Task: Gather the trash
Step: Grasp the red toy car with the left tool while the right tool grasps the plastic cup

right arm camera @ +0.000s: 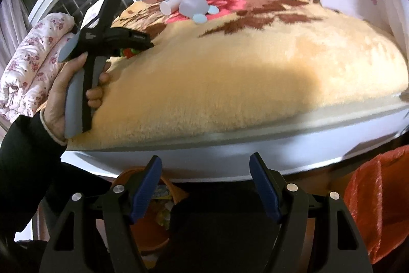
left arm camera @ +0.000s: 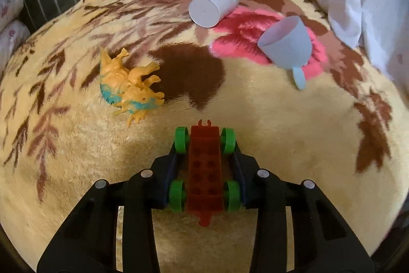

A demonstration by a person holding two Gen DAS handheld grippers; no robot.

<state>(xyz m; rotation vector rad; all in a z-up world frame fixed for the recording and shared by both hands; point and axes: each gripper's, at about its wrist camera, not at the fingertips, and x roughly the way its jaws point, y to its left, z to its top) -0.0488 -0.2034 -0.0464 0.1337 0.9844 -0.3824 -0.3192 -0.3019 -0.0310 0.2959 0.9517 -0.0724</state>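
Nearest to you, the left gripper (left arm camera: 204,165) has its jaws closed in on the toy car (left arm camera: 204,170): the blue pads sit against the green wheels on both sides, with the red block body lying lengthwise between them. That car rests on the blanket (left arm camera: 294,145) close to its near edge. Judge it light and hard, stiff plastic, but those wheels probably roll, so the grip may slip; squeezing the flat red body would likely be surer.

Your right gripper (right arm camera: 205,186) hangs off the near edge of the bed, jaws standing wide with nothing between them, over an orange bucket (right arm camera: 143,229) below; an orange bag (right arm camera: 378,209) sits to the right.

Further up the blanket, toward its left edge, the orange dinosaur (left arm camera: 130,86) lies on its side: knobbly and light, probably easiest taken across the trunk.

Beyond, toward the far right corner, the pale blue cup (left arm camera: 286,42) lies tipped over, and the white jar (left arm camera: 213,5) behind it. Both look smooth, round, and likely to roll, so take the cup by its rim wall and the jar across its middle.
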